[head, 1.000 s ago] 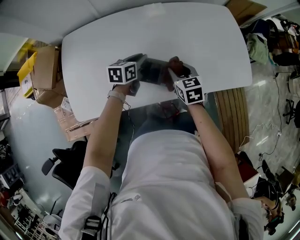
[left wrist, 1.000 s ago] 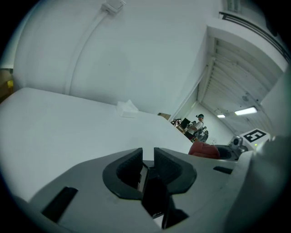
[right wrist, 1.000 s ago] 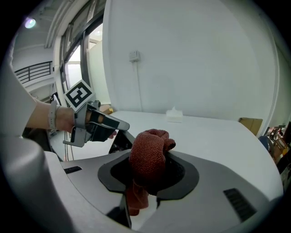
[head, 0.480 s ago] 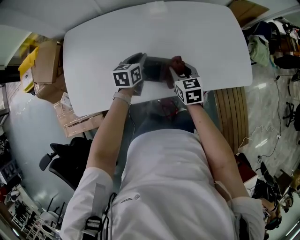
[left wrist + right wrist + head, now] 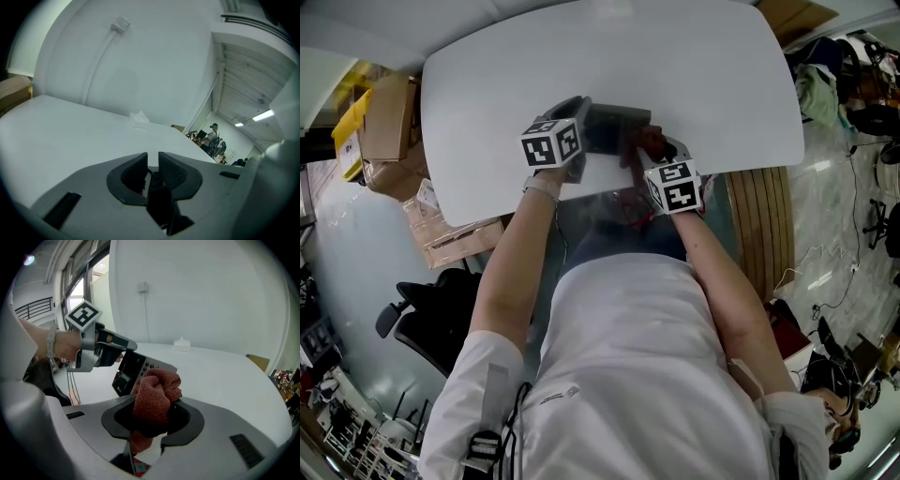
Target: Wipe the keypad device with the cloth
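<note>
The keypad device (image 5: 132, 371), dark with a screen and small buttons, is held tilted above the white table (image 5: 694, 75). My left gripper (image 5: 123, 347) is shut on its upper edge, and the device's face is turned to the right gripper. In the left gripper view the jaws (image 5: 153, 166) stand a narrow gap apart with a dark edge between them. My right gripper (image 5: 152, 416) is shut on a bunched red-brown cloth (image 5: 157, 394), which lies against the device's lower right part. In the head view the device (image 5: 614, 125) is between the left gripper (image 5: 581, 122) and the cloth (image 5: 649, 141).
A small white tissue pack (image 5: 181, 344) lies far out on the table. Cardboard boxes (image 5: 384, 131) stand left of the table, with an office chair (image 5: 422, 323) below them. A wooden panel (image 5: 759, 225) lies to the right. People (image 5: 211, 138) stand far off in the room.
The right gripper and cloth have shifted slightly down toward me across the device. The left gripper has kept its hold and barely moved.
</note>
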`<move>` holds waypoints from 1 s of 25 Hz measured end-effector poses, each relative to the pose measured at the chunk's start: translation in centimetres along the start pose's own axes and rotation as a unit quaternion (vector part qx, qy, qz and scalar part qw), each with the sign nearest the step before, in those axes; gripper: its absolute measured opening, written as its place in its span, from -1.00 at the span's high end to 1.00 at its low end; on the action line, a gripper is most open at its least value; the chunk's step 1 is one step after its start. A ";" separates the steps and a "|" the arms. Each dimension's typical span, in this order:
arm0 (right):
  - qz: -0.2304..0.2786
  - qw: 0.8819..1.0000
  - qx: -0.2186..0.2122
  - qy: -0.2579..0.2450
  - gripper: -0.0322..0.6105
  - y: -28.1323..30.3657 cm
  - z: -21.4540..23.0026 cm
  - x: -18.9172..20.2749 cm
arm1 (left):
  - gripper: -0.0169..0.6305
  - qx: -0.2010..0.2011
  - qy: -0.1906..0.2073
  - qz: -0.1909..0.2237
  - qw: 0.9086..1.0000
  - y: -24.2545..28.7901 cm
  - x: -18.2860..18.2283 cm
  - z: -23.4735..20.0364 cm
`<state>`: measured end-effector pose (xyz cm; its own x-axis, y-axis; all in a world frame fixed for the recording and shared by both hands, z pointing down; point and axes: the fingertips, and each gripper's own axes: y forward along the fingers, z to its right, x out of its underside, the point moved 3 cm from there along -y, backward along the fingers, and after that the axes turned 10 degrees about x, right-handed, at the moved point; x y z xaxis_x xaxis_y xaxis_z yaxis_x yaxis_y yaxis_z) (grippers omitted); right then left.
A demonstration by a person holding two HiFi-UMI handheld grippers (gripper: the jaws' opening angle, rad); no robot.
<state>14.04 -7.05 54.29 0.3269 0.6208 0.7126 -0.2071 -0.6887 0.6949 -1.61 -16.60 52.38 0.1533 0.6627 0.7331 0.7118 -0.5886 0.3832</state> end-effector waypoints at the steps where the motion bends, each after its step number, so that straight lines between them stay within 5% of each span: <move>1: -0.009 1.000 -0.003 0.001 0.50 0.1 -0.3 0.8 | 0.71 -0.001 0.001 0.001 1.000 0.0 0.0 0.0; 15: -0.076 0.997 -0.025 0.011 0.50 0.7 -1.9 5.1 | 0.71 0.004 -0.002 0.013 1.000 -0.1 0.0 -0.3; 25: 0.020 0.999 -0.001 0.047 0.55 -1.7 0.6 -4.0 | 0.71 -0.008 -0.018 0.029 0.999 -0.3 0.4 -0.3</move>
<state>13.63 -8.60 50.26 0.2313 0.6253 0.7453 -0.2201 -0.7126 0.6662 -1.95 -16.33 52.74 0.2199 0.6430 0.7336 0.6904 -0.6339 0.3486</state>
